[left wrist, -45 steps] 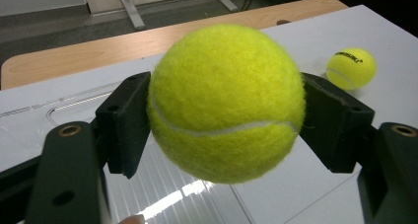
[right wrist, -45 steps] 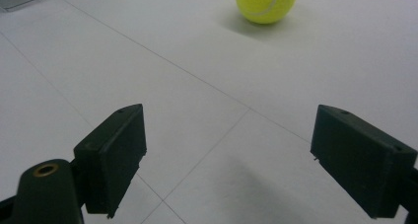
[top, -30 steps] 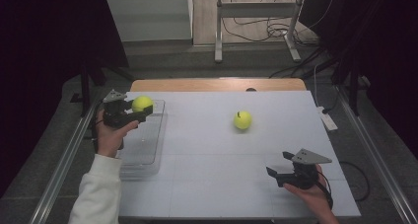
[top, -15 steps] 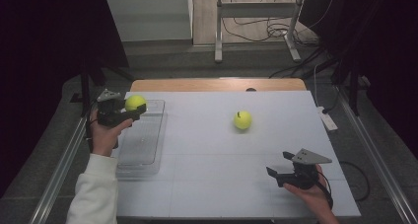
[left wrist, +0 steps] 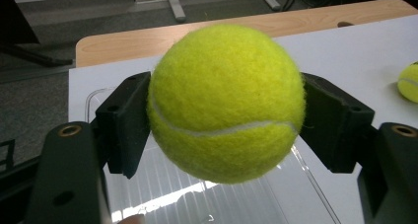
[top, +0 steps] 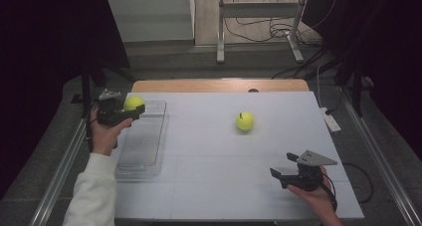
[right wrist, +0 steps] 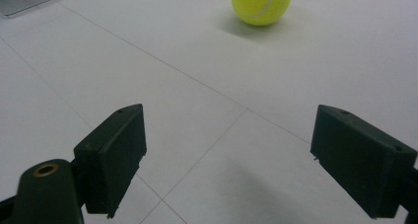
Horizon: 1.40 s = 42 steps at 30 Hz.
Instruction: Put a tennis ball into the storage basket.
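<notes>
We hold a fuzzy yellow-green tennis ball with a white seam clamped between the two black pads of the left gripper, raised just above the far end of a clear ribbed plastic tray that lies along the left side of the white table. As we judge it, the pick-up is done and the ball is lined up over the tray; what is left is to lower it, let go, and then deal with the second ball. That second yellow-green tennis ball sits alone near the middle of the table, well apart from the tray and untouched. Our right gripper rests low at the near right of the table with its jaws spread wide and nothing between them, pointing toward that ball. We count two tennis balls, one tray, which looks to have nothing in it, and two grippers
</notes>
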Each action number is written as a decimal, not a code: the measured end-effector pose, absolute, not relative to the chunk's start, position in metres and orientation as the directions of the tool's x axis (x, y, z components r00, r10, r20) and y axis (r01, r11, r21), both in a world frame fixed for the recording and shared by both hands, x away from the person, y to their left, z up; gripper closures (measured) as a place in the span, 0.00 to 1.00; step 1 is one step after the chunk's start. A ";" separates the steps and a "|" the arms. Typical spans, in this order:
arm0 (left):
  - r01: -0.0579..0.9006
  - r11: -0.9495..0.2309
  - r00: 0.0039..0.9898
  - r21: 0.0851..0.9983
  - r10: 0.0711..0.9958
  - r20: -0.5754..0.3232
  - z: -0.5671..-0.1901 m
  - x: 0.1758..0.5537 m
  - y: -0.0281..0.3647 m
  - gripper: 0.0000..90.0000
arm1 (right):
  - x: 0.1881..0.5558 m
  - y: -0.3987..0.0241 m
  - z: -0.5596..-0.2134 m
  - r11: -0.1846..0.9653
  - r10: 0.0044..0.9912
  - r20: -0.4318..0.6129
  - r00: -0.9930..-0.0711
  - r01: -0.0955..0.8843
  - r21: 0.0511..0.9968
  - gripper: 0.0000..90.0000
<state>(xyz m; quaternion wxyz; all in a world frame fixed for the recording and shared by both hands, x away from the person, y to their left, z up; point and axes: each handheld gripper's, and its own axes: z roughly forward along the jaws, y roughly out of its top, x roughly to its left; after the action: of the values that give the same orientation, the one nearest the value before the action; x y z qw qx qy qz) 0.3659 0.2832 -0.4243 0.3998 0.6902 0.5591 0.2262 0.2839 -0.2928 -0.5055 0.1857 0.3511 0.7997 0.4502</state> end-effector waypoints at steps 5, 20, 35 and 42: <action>0.601 -0.058 0.262 0.797 0.957 -0.127 -0.427 0.372 0.284 0.30 | 0.284 -0.292 -0.506 0.352 0.727 0.015 -0.687 0.392 0.850 0.16; 0.639 -0.050 0.231 0.768 0.964 -0.129 -0.437 0.386 0.290 0.30 | 0.284 -0.292 -0.506 0.359 0.727 0.009 -0.687 0.391 0.847 0.16; 0.680 -0.077 0.212 0.729 0.973 -0.095 -0.449 0.401 0.292 0.30 | 0.285 -0.292 -0.506 0.360 0.728 0.009 -0.685 0.394 0.845 0.16; 0.695 -0.072 0.203 0.716 0.974 -0.099 -0.452 0.406 0.295 0.30 | 0.285 -0.292 -0.506 0.359 0.728 0.010 -0.686 0.393 0.846 0.16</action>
<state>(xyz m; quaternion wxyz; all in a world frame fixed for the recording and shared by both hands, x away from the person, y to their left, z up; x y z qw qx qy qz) 0.4057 0.2945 -0.4524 0.3315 0.7011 0.5951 0.2107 0.2848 -0.2924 -0.5065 0.1874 0.3491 0.8027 0.4458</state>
